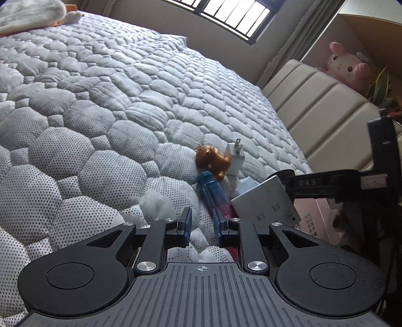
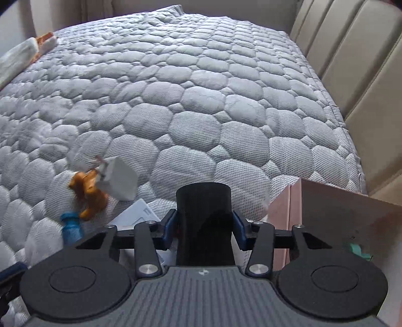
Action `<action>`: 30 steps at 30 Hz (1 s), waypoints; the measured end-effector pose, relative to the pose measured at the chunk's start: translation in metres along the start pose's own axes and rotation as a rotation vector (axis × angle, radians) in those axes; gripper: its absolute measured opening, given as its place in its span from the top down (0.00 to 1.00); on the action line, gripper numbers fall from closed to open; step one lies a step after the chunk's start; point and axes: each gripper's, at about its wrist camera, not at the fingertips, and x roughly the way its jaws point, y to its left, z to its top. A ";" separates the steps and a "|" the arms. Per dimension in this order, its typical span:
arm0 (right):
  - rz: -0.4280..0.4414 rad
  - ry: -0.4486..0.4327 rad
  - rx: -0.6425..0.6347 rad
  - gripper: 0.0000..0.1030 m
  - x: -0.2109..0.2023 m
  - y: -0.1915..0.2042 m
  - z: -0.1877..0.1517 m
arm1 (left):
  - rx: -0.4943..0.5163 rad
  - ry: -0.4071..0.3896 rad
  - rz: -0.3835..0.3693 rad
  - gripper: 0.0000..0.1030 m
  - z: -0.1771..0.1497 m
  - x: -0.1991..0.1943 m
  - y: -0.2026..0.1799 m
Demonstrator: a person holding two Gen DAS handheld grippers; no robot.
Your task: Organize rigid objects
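Note:
Several small objects lie on the grey quilted bed: a brown toy figure (image 1: 213,159) (image 2: 89,192), a white plug charger (image 1: 235,157) (image 2: 118,179), a blue screwdriver (image 1: 213,196) (image 2: 71,227) and a white box (image 1: 265,201) (image 2: 137,217). My left gripper (image 1: 202,225) is open and empty, just short of the screwdriver. My right gripper (image 2: 203,227) is shut on a black cylinder (image 2: 203,221) and holds it above the bed, beside an open pink box (image 2: 334,213) (image 1: 319,221). The right gripper also shows in the left wrist view, at the right edge.
A beige padded headboard (image 1: 314,105) (image 2: 356,63) runs along the bed's right side. A pink plush toy (image 1: 349,66) and a plant (image 1: 382,88) sit on a shelf behind it. A white-and-orange plush (image 1: 32,12) (image 2: 27,52) lies at the far left of the bed.

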 end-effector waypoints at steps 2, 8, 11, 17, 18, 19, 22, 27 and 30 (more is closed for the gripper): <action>0.047 -0.022 -0.032 0.56 -0.020 0.007 -0.014 | 0.012 0.005 -0.001 0.81 -0.002 0.000 -0.004; 0.188 -0.024 -0.048 0.56 -0.071 0.016 -0.060 | 0.050 0.018 -0.010 0.81 -0.009 0.000 -0.015; 0.216 -0.027 -0.077 0.56 -0.088 0.022 -0.089 | 0.059 0.017 -0.017 0.81 -0.011 -0.001 -0.019; 0.100 -0.106 -0.070 0.56 -0.113 0.007 -0.143 | 0.098 0.009 -0.005 0.81 -0.016 0.001 -0.026; 0.072 -0.121 -0.067 0.56 -0.117 0.002 -0.152 | 0.106 0.000 -0.006 0.81 -0.016 0.000 -0.027; 0.048 -0.133 -0.056 0.56 -0.120 -0.006 -0.161 | 0.114 -0.020 -0.007 0.81 -0.017 -0.002 -0.029; 0.003 -0.137 0.010 0.56 -0.127 -0.032 -0.186 | 0.175 -0.073 -0.043 0.81 -0.019 -0.010 -0.036; -0.166 -0.208 0.032 0.55 -0.129 -0.070 -0.226 | 0.507 -0.056 -0.112 0.81 -0.042 -0.013 -0.087; -0.152 -0.213 0.040 0.52 -0.122 -0.084 -0.242 | 0.688 0.015 -0.083 0.76 -0.066 -0.002 -0.120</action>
